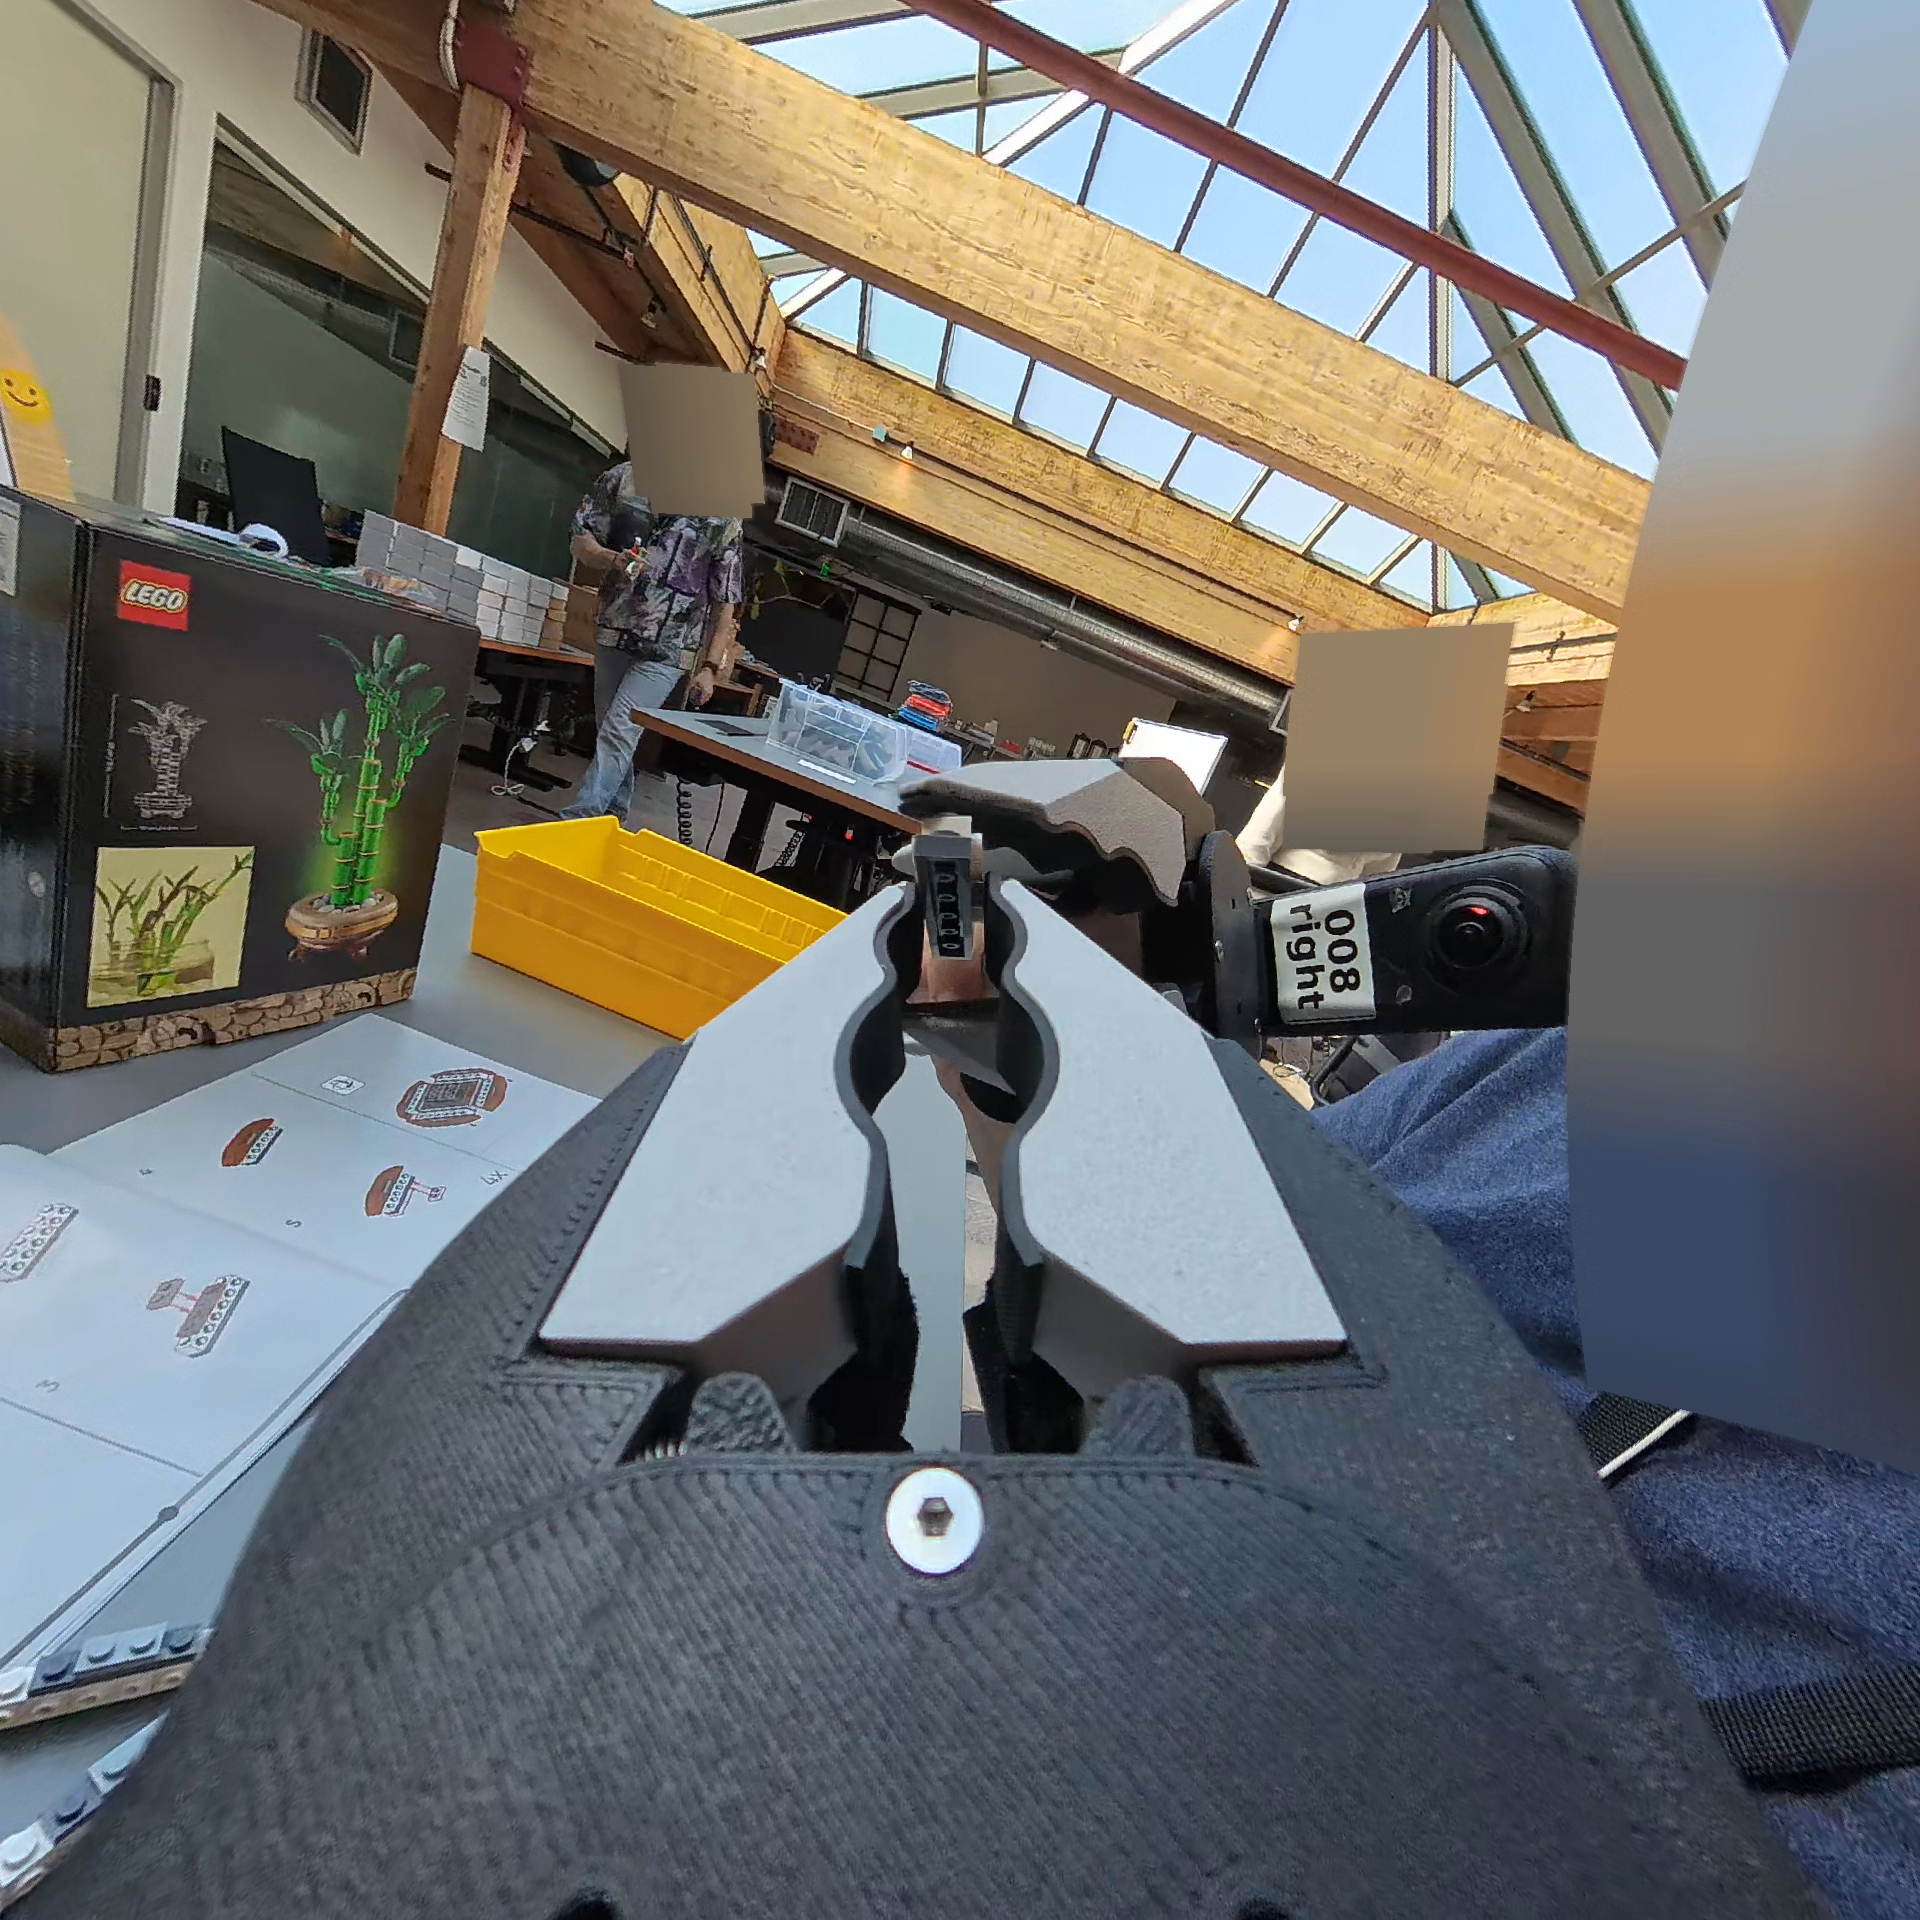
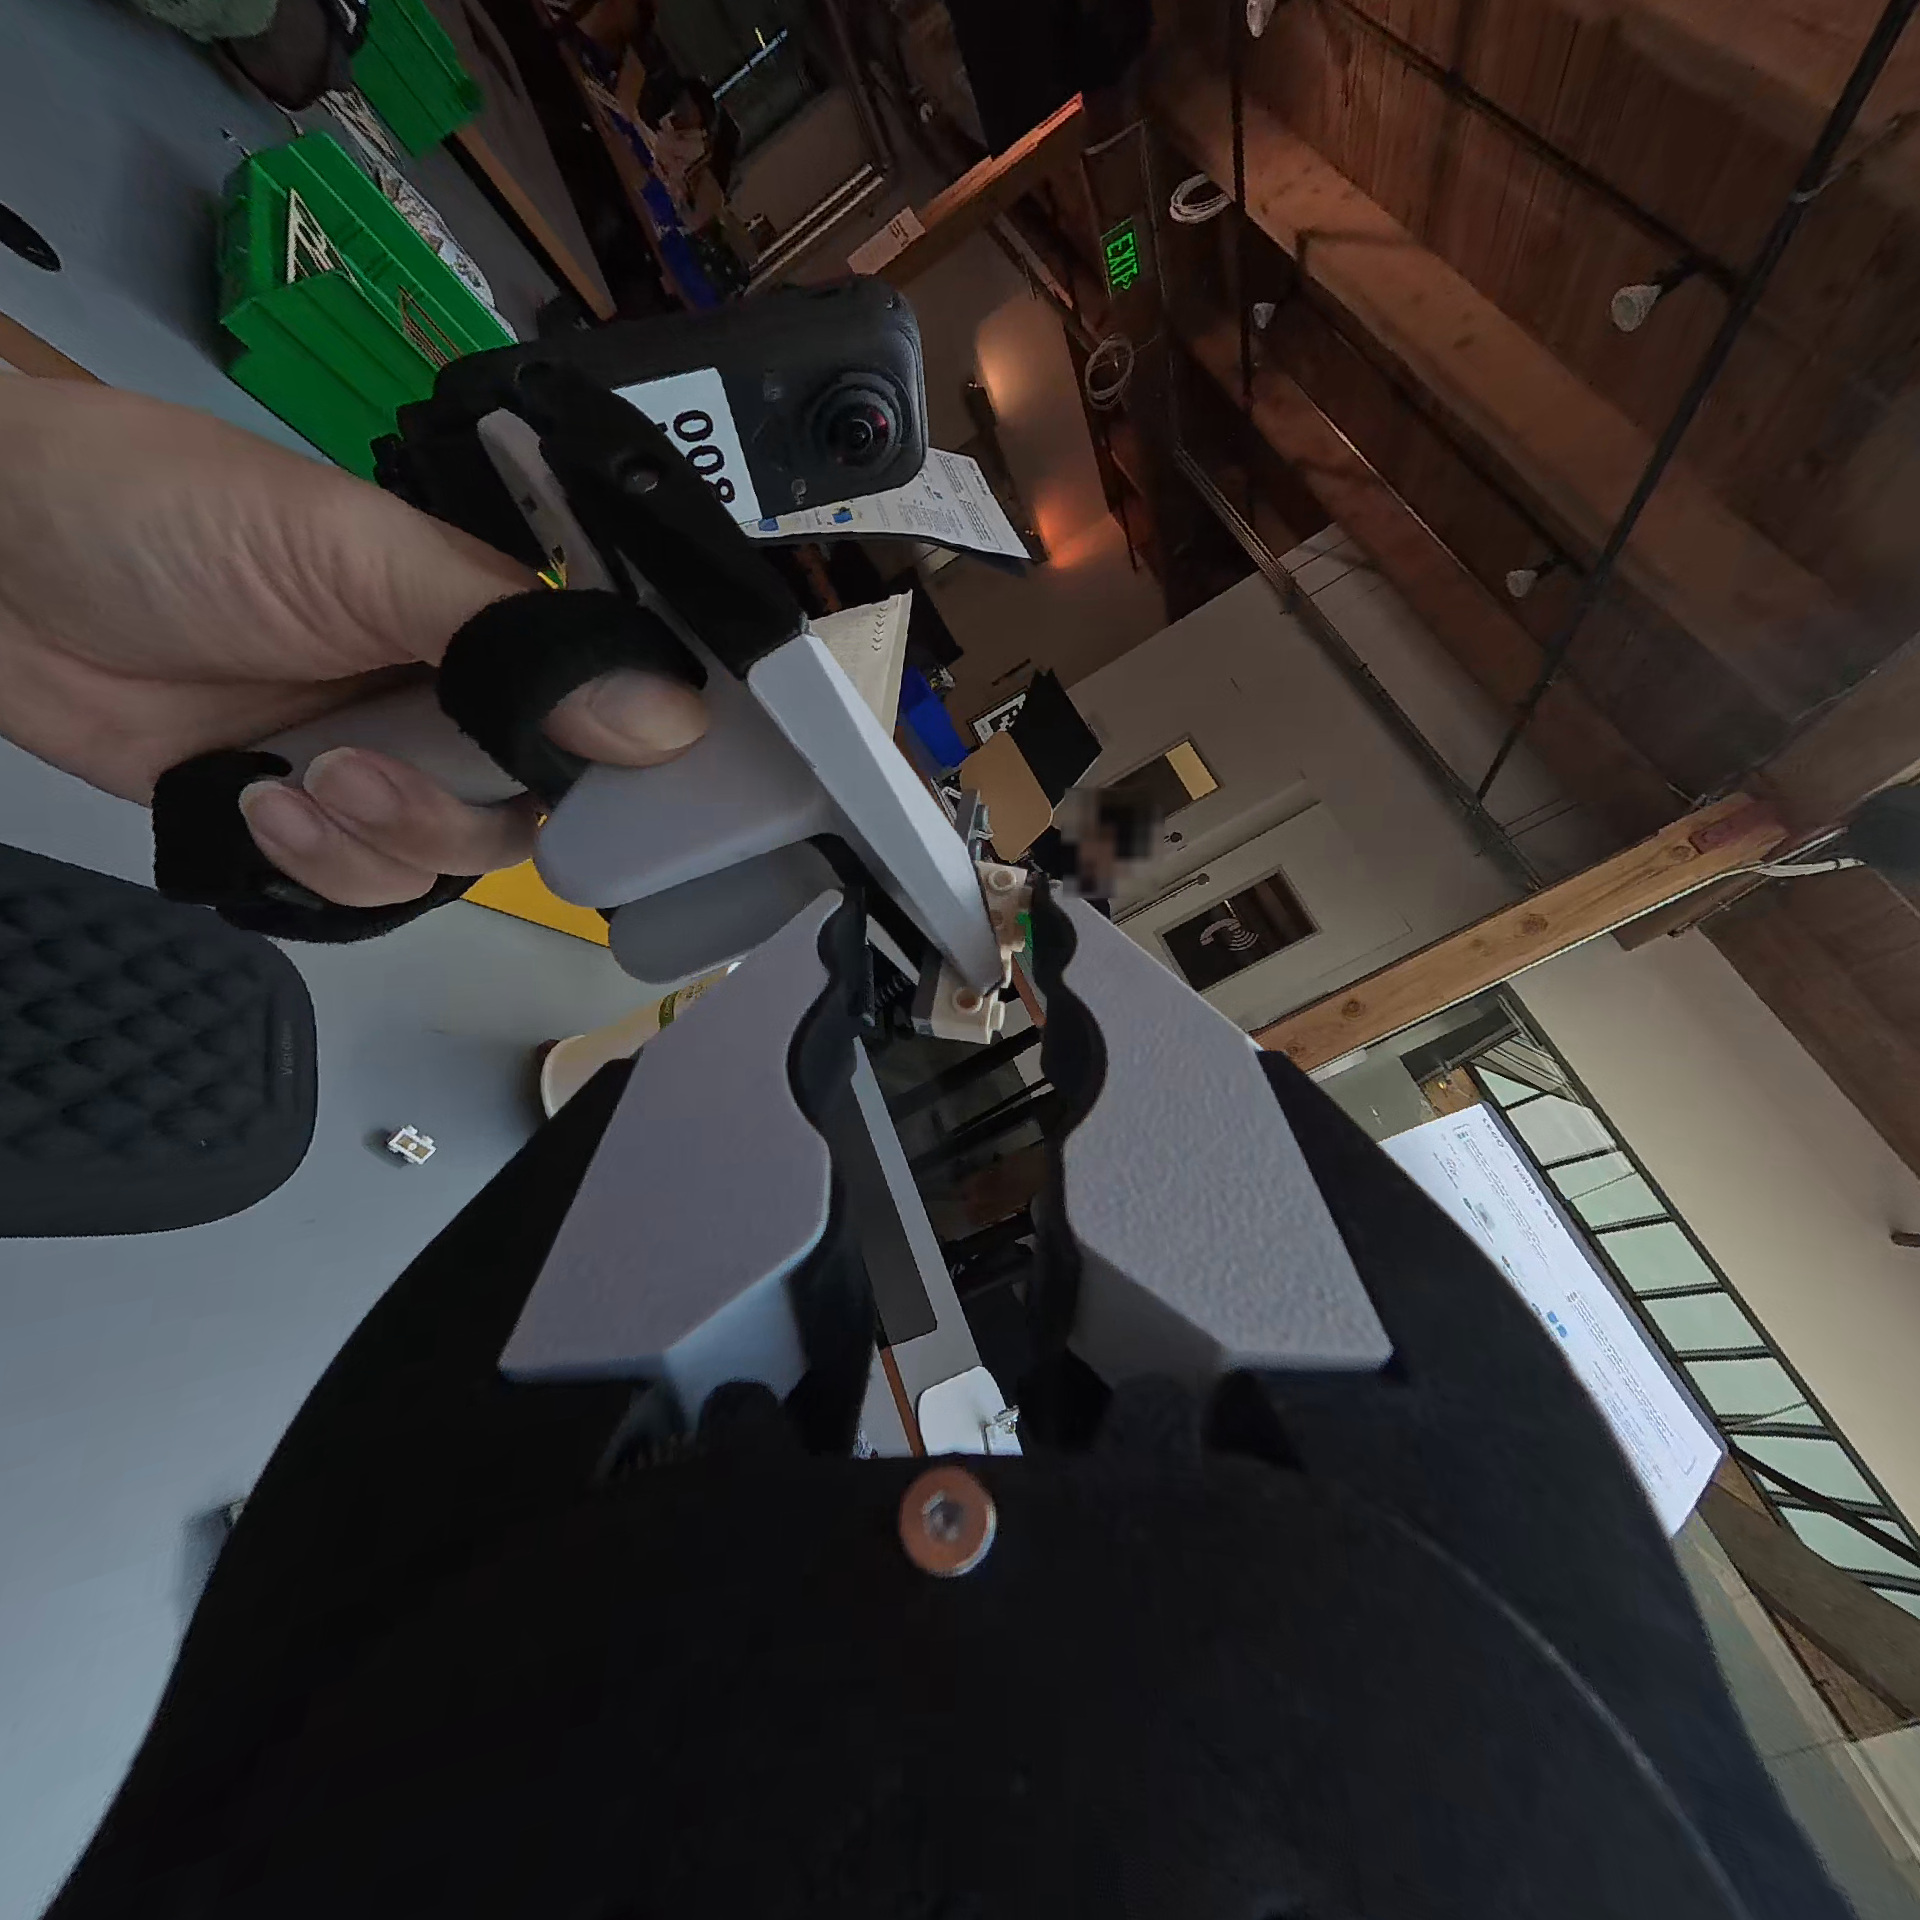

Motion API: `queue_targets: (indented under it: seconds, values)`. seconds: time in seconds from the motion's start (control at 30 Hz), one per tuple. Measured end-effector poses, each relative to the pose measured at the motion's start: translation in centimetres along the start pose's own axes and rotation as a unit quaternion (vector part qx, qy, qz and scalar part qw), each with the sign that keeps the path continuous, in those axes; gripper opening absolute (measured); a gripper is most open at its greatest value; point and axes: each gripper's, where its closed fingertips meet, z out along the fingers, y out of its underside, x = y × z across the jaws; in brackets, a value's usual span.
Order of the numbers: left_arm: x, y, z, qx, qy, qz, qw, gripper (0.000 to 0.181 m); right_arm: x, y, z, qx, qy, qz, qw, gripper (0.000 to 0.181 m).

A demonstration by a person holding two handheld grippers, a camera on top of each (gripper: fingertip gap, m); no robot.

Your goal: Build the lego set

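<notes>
A small lego assembly (image 1: 948, 925) of dark grey, brown and tan pieces is held up in the air. My left gripper (image 1: 948, 902) is shut on its sides. My right gripper (image 2: 943, 920) comes in from the right in the left wrist view, one of its fingers (image 1: 1049, 810) on the top end of the assembly and the other just under the bottom end. In the right wrist view the assembly (image 2: 971, 1008) sits between my right jaws, partly hidden by a grey finger (image 2: 883, 810) of the left gripper. A hand (image 2: 208, 623) holds the left gripper.
On the grey table (image 2: 156, 1403) stand the set's box (image 1: 239, 790), a yellow bin (image 1: 644, 925) and the open instruction booklet (image 1: 260, 1247), with grey plates (image 1: 104, 1662) at its near edge. A small loose piece (image 2: 411, 1144) lies by a black cushion (image 2: 135, 1049). Green bins (image 2: 332, 281) stand farther back. The grippers are tip to tip, or close to it.
</notes>
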Motion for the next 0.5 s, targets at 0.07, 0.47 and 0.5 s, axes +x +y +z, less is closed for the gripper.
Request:
queue_targets:
  seconds: [0.07, 0.47, 0.5]
  values:
    - [0.05, -0.01, 0.03, 0.0, 0.001, 0.0, 1.0, 0.009, 0.05, -0.08, -0.13, 0.002, 0.006, -0.001, 1.0, 0.03]
    - [0.19, 0.87, 0.34, -0.012, 0.018, -0.046, 0.999, 0.008, -0.38, 0.37, -0.75, 0.017, -0.01, 0.042, 0.999, 0.022]
    - [0.22, 0.97, 0.35, -0.015, 0.021, -0.05, 0.998, 0.008, -0.45, 0.35, -0.84, 0.02, -0.013, 0.043, 0.999, 0.022]
